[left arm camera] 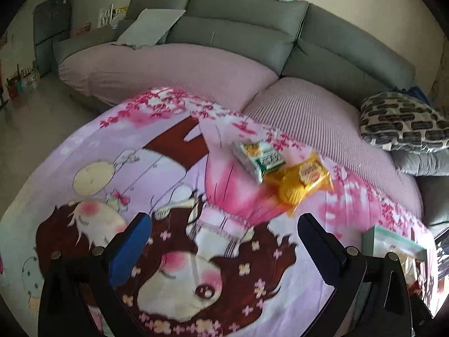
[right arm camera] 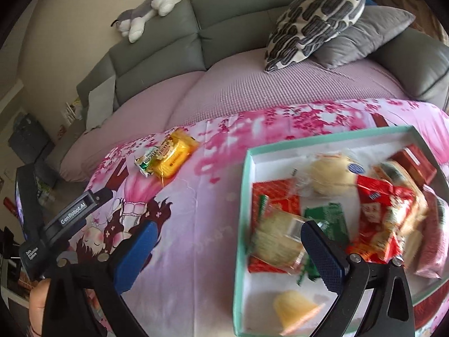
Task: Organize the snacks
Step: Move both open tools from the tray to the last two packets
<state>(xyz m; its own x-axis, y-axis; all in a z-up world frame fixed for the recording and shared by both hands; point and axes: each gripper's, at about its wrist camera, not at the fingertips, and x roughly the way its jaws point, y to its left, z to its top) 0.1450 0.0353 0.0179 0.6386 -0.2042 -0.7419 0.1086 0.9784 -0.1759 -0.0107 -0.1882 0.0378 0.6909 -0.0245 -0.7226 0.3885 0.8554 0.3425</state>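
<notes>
A yellow snack pack [left arm camera: 304, 181] and a white-green snack pack [left arm camera: 258, 156] lie side by side on the pink cartoon cloth [left arm camera: 174, 185], ahead of my left gripper [left arm camera: 224, 241], which is open and empty above the cloth. They also show in the right wrist view, yellow pack [right arm camera: 174, 154] and green pack [right arm camera: 146, 161], far left of the box. My right gripper [right arm camera: 227, 252] is open and empty over the left rim of a teal-edged box [right arm camera: 241, 224] holding several snacks, among them a red pack [right arm camera: 378, 219] and a yellow jelly cup [right arm camera: 294, 309].
The cloth covers a table in front of a grey sofa [left arm camera: 252, 33] with a pink seat cover. A patterned cushion [right arm camera: 317, 16] and a grey pillow [right arm camera: 364, 33] lie on the sofa. A plush toy [right arm camera: 146, 11] sits on its back. The left gripper body [right arm camera: 70, 213] shows at left.
</notes>
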